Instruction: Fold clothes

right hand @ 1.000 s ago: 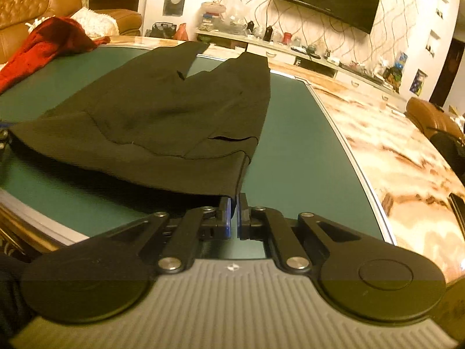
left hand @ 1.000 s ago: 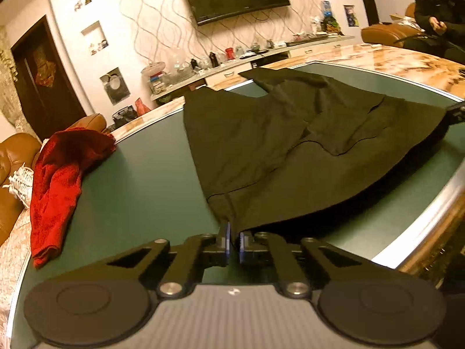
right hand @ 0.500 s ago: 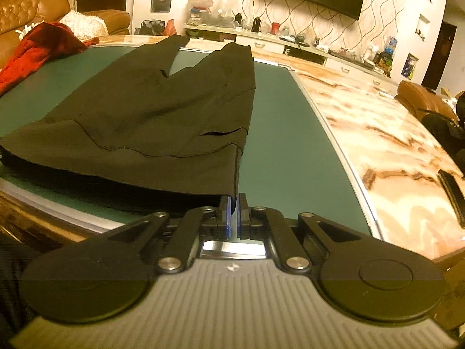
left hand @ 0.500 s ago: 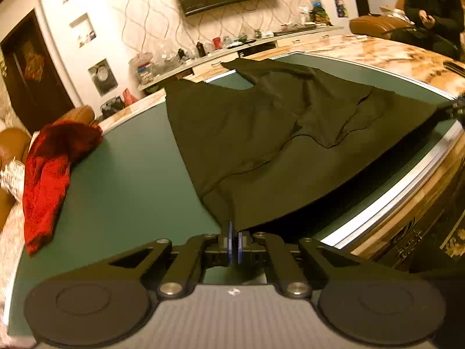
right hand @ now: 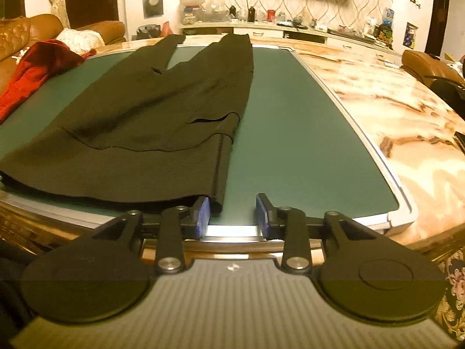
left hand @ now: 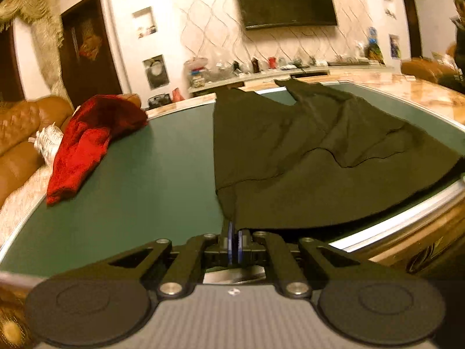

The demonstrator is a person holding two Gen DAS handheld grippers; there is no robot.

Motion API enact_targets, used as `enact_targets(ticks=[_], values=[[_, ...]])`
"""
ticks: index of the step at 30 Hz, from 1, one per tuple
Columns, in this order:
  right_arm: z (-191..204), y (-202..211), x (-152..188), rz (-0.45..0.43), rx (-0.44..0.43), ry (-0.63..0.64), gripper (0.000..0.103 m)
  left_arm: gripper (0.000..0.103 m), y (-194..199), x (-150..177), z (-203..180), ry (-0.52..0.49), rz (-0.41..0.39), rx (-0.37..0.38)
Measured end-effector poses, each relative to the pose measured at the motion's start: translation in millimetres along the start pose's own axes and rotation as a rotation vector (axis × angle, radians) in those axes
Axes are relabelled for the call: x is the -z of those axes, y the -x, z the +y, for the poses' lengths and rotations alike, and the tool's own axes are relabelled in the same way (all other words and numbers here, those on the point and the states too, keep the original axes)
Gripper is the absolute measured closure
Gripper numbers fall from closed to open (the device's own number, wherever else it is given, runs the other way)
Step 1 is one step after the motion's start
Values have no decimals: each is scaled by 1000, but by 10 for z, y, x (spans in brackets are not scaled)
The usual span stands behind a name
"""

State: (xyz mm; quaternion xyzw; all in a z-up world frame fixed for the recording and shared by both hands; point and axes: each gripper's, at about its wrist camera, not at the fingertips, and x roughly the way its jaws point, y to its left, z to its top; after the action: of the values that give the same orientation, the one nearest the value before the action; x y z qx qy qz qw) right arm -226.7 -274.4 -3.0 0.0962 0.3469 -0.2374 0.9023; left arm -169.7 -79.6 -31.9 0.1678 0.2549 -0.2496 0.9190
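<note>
Since a second ago, my right gripper (right hand: 232, 213) has let go of the black trousers (right hand: 151, 110); its jaws now stand spread, the waistband corner lying just beside one pad. Those trousers lie flat on the green table (right hand: 290, 122), waist at the near edge. My left gripper (left hand: 234, 242) is clamped on the other corner; tugging now could skew them.

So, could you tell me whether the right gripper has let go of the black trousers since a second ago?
Yes. The right gripper was pinching the black trousers; now its jaws stand apart, and the hem lies by the table's metal edge.
</note>
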Motion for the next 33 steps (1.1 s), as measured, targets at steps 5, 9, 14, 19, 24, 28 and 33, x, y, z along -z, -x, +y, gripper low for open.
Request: enact_targets(ticks=[5, 9, 14, 19, 24, 28, 33], values=[[26, 24, 8, -1, -47, 53, 88, 93, -27, -31, 137, 78, 13, 35], [81, 92, -5, -15, -41, 111, 97, 58, -34, -37, 250, 126, 35, 45], [184, 229, -41, -59, 17, 207, 97, 58, 84, -78, 387, 210, 17, 120], [277, 231, -41, -28, 15, 271, 97, 47, 217, -231, 522, 271, -65, 226], [226, 192, -25, 28, -17, 235, 90, 42, 298, -268, 656, 250, -100, 183], [121, 269, -25, 28, -72, 183, 71, 34, 215, -361, 698, 250, -85, 163], [-42, 387, -128, -45, -120, 71, 70, 32, -287, -581, 334, 130, 44, 153]])
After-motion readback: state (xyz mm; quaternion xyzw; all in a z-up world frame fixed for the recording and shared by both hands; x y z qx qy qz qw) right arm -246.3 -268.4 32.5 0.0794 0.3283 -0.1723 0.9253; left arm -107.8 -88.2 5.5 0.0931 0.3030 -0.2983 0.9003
